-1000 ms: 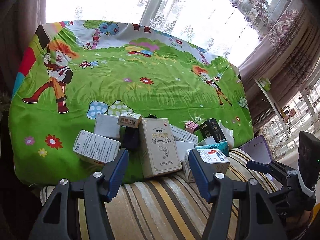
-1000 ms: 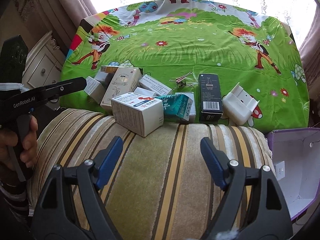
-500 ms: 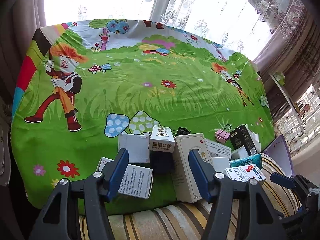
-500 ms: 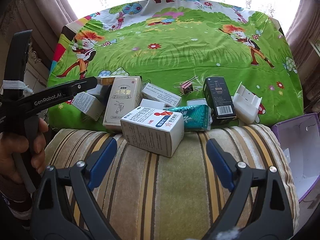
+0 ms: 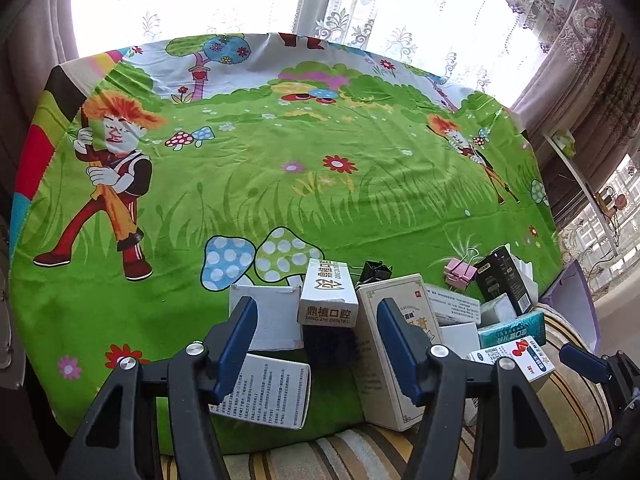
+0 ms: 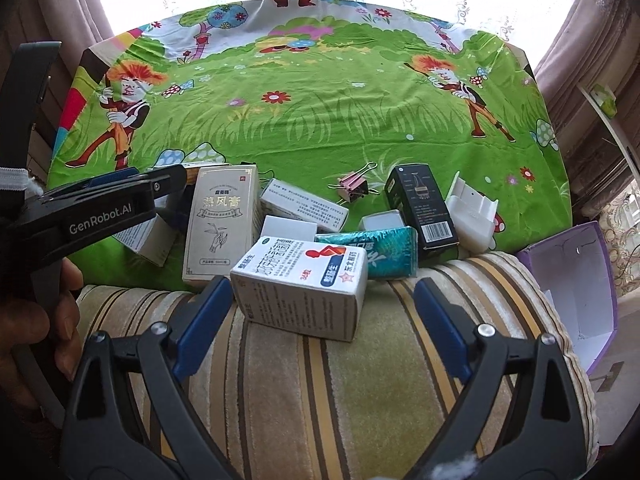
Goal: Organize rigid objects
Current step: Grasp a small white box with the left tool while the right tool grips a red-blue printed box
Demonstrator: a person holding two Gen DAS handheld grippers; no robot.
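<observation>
The left gripper (image 6: 160, 184), marked "GenRobot.AI", hangs open over a white box (image 5: 328, 298) reading "DING ZHI DENTAL". The right gripper (image 6: 320, 312) has just been opening; a red-and-blue box (image 6: 300, 284) lies ahead, unpinched. Two binder clips show, one pink (image 6: 352, 188), one black (image 5: 374, 270), on the green cloth (image 5: 320, 184).

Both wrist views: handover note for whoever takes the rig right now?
Left gripper: jaws open, empty, over the small dental box in the pile.
Right gripper: jaws have just been opening, empty, lined up on the white medicine box on the striped cushion.
Other boxes and the pink binder clip lie jumbled at the green cloth's near edge.
The purple box looks empty.
Nothing sorted yet; everything remains.
</observation>
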